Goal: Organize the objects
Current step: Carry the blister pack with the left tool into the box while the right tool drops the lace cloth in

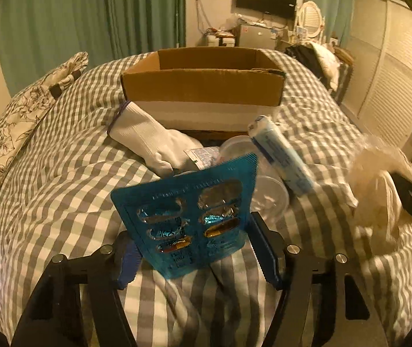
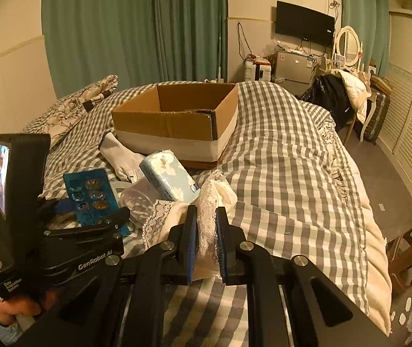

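Note:
My left gripper (image 1: 194, 248) is shut on a blue blister pack of pills (image 1: 188, 211), held upright above the checked bedspread; it also shows in the right wrist view (image 2: 93, 193). My right gripper (image 2: 206, 237) is shut on a white lace cloth (image 2: 206, 202), which appears blurred in the left wrist view (image 1: 379, 190). An open cardboard box (image 1: 203, 86) stands on the bed beyond both grippers, also in the right wrist view (image 2: 177, 121). A white sock (image 1: 151, 141), a blue tissue pack (image 1: 281, 156) and clear plastic cups (image 1: 269, 196) lie before the box.
The checked bedspread (image 2: 287, 173) stretches to the right. A floral pillow (image 1: 18, 121) lies at left. Green curtains (image 2: 136, 26), a wall TV (image 2: 304, 23), a dressing table with mirror (image 2: 347, 46) and louvred wardrobe doors (image 2: 411, 133) stand beyond the bed.

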A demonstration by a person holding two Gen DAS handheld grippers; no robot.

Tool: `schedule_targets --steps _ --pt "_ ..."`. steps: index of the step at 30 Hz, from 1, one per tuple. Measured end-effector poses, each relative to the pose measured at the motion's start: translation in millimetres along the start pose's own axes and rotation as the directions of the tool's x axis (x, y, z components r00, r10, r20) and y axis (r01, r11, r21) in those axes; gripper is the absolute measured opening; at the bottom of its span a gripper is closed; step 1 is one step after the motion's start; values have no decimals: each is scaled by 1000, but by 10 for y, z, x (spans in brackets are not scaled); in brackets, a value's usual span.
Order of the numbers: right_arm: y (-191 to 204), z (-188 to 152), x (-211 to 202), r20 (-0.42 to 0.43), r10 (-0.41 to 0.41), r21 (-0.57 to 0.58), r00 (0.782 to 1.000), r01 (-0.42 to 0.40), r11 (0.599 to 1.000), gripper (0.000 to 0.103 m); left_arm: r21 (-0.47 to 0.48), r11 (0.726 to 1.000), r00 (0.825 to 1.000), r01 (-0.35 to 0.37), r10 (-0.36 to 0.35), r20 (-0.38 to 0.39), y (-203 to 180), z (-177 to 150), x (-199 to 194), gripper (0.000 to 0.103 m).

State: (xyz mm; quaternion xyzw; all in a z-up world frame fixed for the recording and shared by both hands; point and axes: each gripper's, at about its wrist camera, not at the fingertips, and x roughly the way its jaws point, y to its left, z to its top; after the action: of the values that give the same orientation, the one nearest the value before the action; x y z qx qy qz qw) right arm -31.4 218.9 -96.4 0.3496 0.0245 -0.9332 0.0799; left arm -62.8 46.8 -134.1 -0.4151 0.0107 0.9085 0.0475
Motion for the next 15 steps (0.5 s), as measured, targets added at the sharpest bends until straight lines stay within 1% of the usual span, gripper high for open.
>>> schedule_targets --steps 2,4,8,11,15 --pt "20 17 -64 10 -8 -6 1000 8 1000 12 12 1000 1000 14 -14 16 6 -17 -108 69" --pt "34 34 -132 22 -15 -11 1000 16 1000 12 19 1000 999 13 -13 36 28 -7 -206 69" --pt "104 79 -278 48 -22 -28 999 23 999 12 8 1000 996 18 -18 89 127 43 -458 69" --pt "166 127 -356 64 -19 -41 998 22 999 12 -12 999 991 33 -31 129 224 117 -649 69" --pt "246 252 -459 92 -12 -65 996 18 998 12 -10 999 981 48 -45 187 310 282 -877 69"
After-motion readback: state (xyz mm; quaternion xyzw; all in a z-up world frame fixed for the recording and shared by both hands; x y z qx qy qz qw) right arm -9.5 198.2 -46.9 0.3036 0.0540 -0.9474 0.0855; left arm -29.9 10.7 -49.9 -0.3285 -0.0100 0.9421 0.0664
